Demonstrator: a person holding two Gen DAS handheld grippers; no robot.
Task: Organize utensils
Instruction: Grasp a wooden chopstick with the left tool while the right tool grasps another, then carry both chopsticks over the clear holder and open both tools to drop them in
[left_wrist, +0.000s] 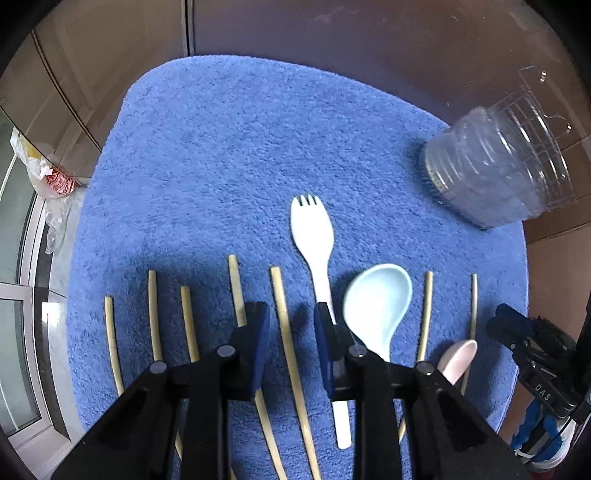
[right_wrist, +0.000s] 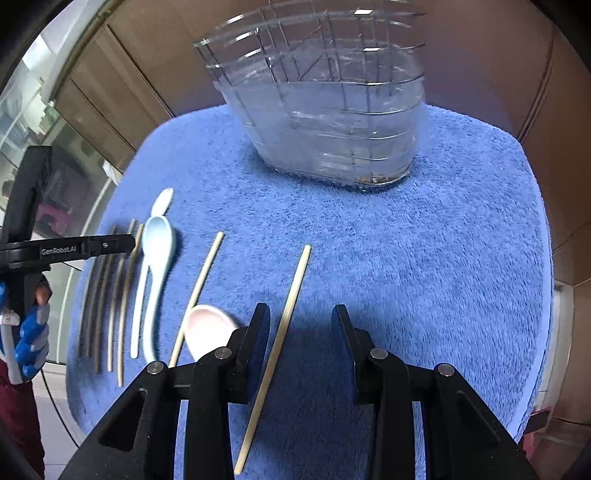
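a person stands over a round bench covered with a fuzzy blue towel mat (left_wrist: 258, 147), holding a black two-finger tool in each hand. laid out in a loose row across the mat are several pale bamboo chopsticks (left_wrist: 154, 314), a white plastic spork (left_wrist: 314, 236), a light blue ceramic soup spoon (left_wrist: 380, 295) and a small pink spoon (left_wrist: 458, 360). at the far side of the mat stands a clear plastic utensil holder with gridded walls (right_wrist: 332, 110); it is upright and looks empty, though its bottom is hard to read.

the left tool (left_wrist: 291, 325) hovers low over the row with its jaws parted to a medium gap, holding nothing; one chopstick (left_wrist: 286, 332) runs between the fingers and the spork handle lies just beside the right-hand finger. the right tool (right_wrist: 301, 332) is likewise open and empty, its fingers straddling a single separate chopstick (right_wrist: 291, 299), with the pink spoon (right_wrist: 207, 325) just beside its left finger.

nothing appears to be sorted yet, so this looks like the opening pick. the likely next move is for a tool to settle down onto the mat, close on the thin chopstick between its fingers, then lift and carry it to the holder. the stick is slim and lies flat in soft pile, so the fingers would need to go low and stay centred to catch it.
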